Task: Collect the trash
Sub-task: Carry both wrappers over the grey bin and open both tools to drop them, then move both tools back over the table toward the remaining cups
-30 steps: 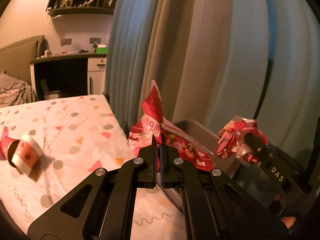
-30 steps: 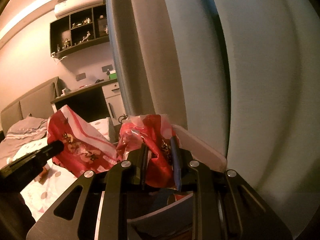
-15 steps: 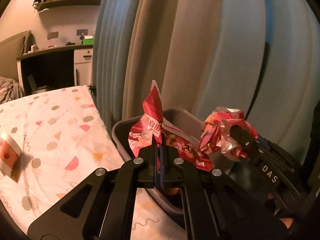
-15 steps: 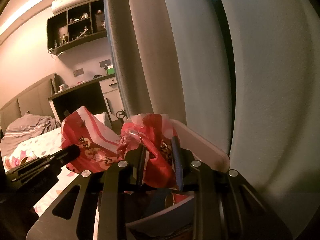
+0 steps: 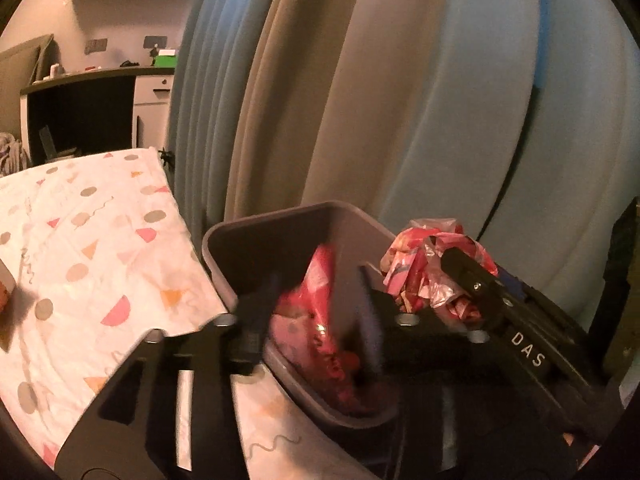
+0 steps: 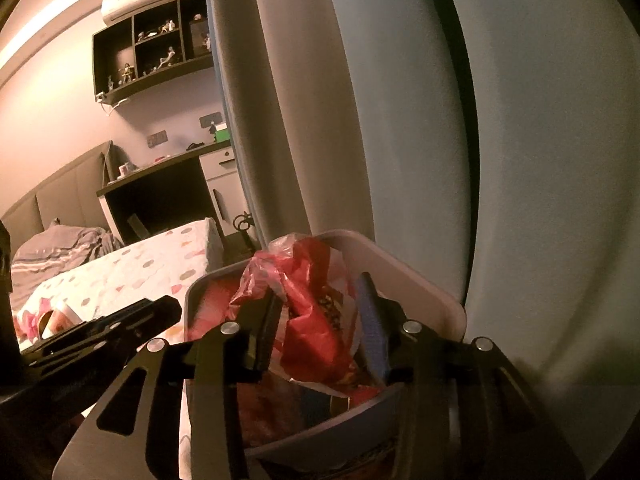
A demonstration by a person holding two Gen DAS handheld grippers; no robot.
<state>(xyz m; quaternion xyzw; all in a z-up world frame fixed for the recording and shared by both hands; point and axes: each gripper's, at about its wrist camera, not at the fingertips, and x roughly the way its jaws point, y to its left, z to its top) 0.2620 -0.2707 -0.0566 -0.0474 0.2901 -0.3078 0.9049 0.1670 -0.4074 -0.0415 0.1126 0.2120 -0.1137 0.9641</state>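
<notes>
while left gripper [image 5: 316, 312] opens over bin [image 5: 256, 232], wrapper [image 5: 320, 280] inside rim

Left gripper [image 5: 316, 312]: fingers [image 5: 256, 312] spread apart, having just opened, pitched downward. Right gripper [image 6: 320, 320]: fingers [image 6: 264, 328] parted, having just been opening, also pitched downward, just beside the left.

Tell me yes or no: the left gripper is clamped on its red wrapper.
No. The left gripper stands open and the red wrapper is dropping into the grey bin.
</notes>
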